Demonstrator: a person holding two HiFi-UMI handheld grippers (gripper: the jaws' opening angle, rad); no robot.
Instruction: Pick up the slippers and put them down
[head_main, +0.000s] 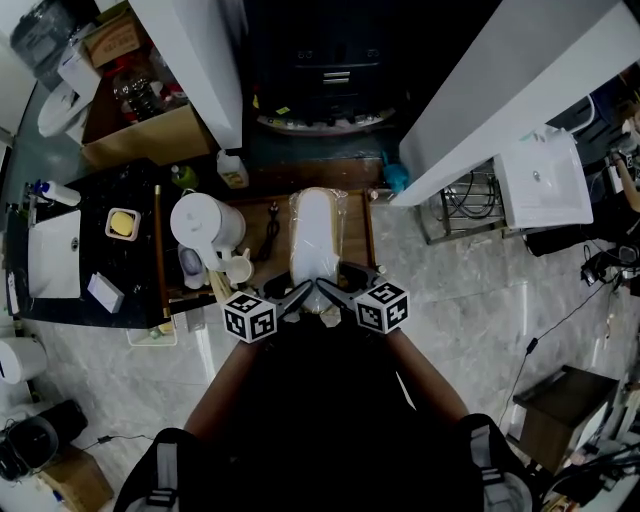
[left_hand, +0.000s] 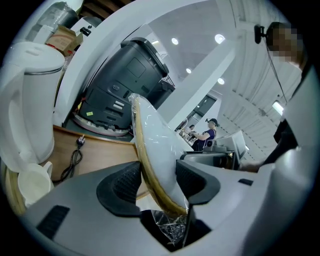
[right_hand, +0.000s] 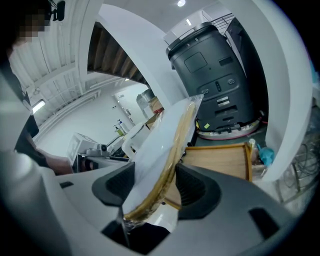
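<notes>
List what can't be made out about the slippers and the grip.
- Near end of the slippers: in the head view it is hidden by the left gripper and right gripper.
- One slipper or a pair: both gripper views show them only edge-on, inside plastic wrap.
- Whether the slippers touch the tray: the head view looks down from above, so their underside is hidden.

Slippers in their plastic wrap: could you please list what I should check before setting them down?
1. Left gripper grips the slippers: ok, the pack sits between its pads.
2. Right gripper grips the same pack: ok.
3. Landing spot on the wooden table: cannot tell, the pack hides it.
4. Kettle and cup stand apart from the pack: ok.
5. Cable lies beside the pack, not under it: ok.
</notes>
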